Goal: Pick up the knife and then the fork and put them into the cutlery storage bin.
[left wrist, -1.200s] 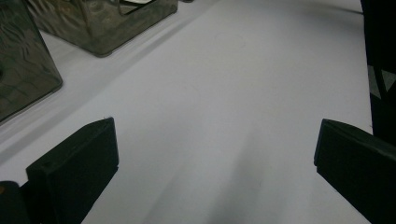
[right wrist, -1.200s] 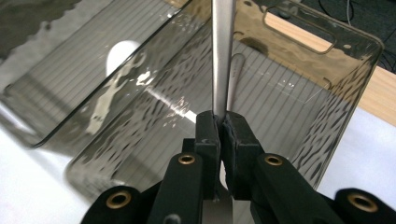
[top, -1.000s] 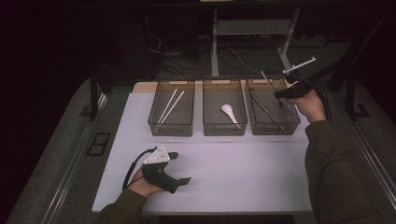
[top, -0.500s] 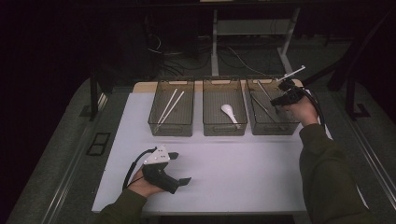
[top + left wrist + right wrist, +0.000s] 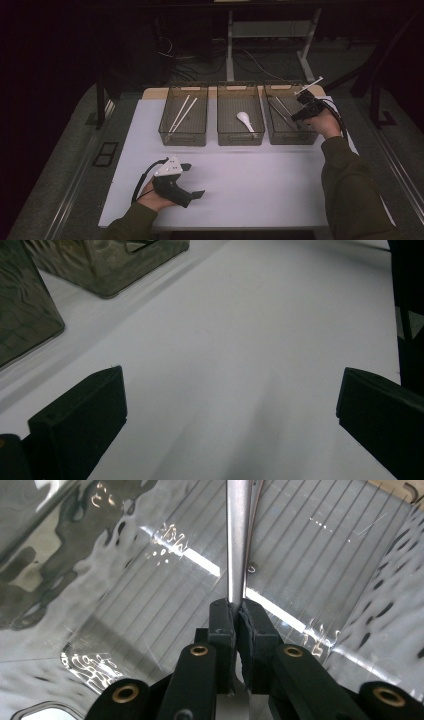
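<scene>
1. Left gripper: lay low on the white table top at the near left, held in the person's left hand. In the left gripper view its two black jaws stood wide apart with bare white surface between them; released, grasping nothing.
2. Right gripper: held by the right hand at the far right, over the right-hand bin. In the right gripper view its jaws were pressed together on a slim metal utensil; clenched on it.
3. Metal utensil, high view: one pale end stuck up and out beyond the gripper, past the bin's far right corner. In the right gripper view a flat, silvery, shiny shaft ran straight from the jaws toward the bin's ribbed clear floor. Its kind could not be told.
4. Right-hand bin: clear plastic, holding further thin metal pieces just left of the gripper.
5. Middle bin: held a white spoon.
6. Left-hand bin: held two pale chopsticks, lying diagonally side by side.
</scene>
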### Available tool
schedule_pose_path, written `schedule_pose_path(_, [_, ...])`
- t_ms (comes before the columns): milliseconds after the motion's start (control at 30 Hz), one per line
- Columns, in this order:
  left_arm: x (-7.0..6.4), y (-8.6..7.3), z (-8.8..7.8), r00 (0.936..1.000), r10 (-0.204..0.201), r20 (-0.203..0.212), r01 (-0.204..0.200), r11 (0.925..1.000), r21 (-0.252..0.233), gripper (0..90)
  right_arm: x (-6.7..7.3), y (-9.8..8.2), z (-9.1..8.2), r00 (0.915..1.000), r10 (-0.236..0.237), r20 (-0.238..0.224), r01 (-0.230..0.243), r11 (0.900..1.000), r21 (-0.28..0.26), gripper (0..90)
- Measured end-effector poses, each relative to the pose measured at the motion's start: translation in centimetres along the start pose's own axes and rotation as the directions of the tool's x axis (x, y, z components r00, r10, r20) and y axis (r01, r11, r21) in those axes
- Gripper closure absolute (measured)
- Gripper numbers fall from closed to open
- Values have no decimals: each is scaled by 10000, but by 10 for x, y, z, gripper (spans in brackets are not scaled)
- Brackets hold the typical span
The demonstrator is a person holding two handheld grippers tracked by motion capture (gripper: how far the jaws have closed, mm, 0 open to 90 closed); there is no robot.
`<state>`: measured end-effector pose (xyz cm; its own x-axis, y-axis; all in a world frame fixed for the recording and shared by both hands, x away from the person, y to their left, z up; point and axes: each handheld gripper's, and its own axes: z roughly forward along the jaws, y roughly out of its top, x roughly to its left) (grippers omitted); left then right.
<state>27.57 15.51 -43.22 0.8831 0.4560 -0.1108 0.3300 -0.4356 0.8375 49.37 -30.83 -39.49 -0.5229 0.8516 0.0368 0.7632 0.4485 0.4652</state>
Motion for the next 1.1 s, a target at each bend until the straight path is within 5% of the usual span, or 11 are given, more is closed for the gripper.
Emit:
schedule_pose_path(233, [0, 0, 0, 10000, 1, -1, -1, 10000, 2, 0, 1, 0, 5, 9999, -90, -88, 92, 9995, 318, 833])
schedule_pose_path(467, [0, 0, 0, 10000, 25, -10, -25, 10000, 12, 0, 0, 0, 0, 9998, 105, -186, -104, 9999, 37, 825])
schedule_pose_path(1100, [0, 0, 0, 10000, -5, -40, 5, 10000, 7, 0, 2, -1, -22, 9894, 528, -1350, -736, 9853, -1540, 427])
